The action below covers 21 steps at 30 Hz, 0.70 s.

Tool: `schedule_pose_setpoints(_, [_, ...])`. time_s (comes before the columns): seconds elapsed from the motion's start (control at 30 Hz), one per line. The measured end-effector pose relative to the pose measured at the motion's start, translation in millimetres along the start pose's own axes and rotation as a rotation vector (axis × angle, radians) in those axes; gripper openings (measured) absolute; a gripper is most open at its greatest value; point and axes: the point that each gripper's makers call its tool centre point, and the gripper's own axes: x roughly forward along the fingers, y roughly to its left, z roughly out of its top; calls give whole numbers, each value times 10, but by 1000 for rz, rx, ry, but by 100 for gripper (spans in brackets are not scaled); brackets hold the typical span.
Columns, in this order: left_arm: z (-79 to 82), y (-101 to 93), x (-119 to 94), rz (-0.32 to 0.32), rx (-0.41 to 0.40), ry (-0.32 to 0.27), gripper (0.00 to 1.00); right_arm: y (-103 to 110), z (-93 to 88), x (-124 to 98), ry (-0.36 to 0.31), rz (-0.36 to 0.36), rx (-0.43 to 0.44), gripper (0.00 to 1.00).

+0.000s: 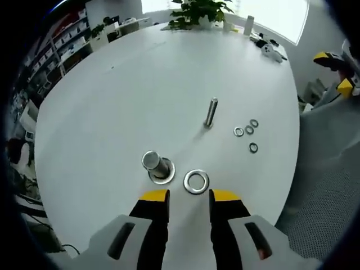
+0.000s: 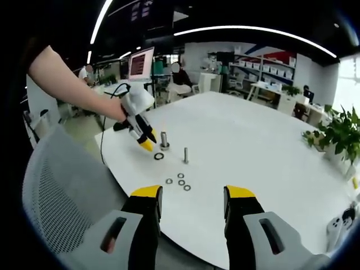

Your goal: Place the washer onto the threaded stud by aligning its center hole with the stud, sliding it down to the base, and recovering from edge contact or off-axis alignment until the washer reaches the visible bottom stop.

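On the white table (image 1: pixel 112 101) a large loose washer (image 1: pixel 196 181) lies flat just beyond the tips of my left gripper (image 1: pixel 189 197), which is open and holds nothing. Left of the washer stands a thick stud (image 1: pixel 156 163) with a washer around its base. Farther off, a thin threaded stud (image 1: pixel 211 111) stands upright. In the right gripper view, the left gripper (image 2: pixel 147 142) points down at the large washer (image 2: pixel 159 156), beside the thick stud (image 2: pixel 164 139) and the thin stud (image 2: pixel 185 155). My right gripper (image 2: pixel 194 194) hangs open above the table's near edge.
Several small washers (image 1: pixel 249 133) lie right of the thin stud, seen too as small washers (image 2: pixel 180 181). A potted plant (image 1: pixel 197 14) and small devices (image 1: pixel 270 49) sit at the far edge. A grey mesh chair (image 2: pixel 62 185) stands beside the table.
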Motion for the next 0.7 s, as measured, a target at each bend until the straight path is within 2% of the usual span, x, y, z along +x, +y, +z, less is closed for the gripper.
schedule_pose_setpoints(0.17, [-59,-56,63,-10,-1,18,26,-1,-2,-1,1,-1,-5,46])
schedule_pose_setpoints(0.4, [-72,-65,147,-16,-43,18,26,-28,-2,-6,-2,-9,5,46])
schedule_pose_setpoints(0.5, [11,27,92,24,-42,-18,24,-25,-6,-3,1,-8,3,46])
schedule_pose_setpoints(0.57, [34,84,52,35,-73,-30,23,-26,-9,-2,2,-9,3,46])
schedule_pose_setpoints(0.7, [-46,190,64,49,-97,-5,26,-38,-3,-5,1,-15,6,46])
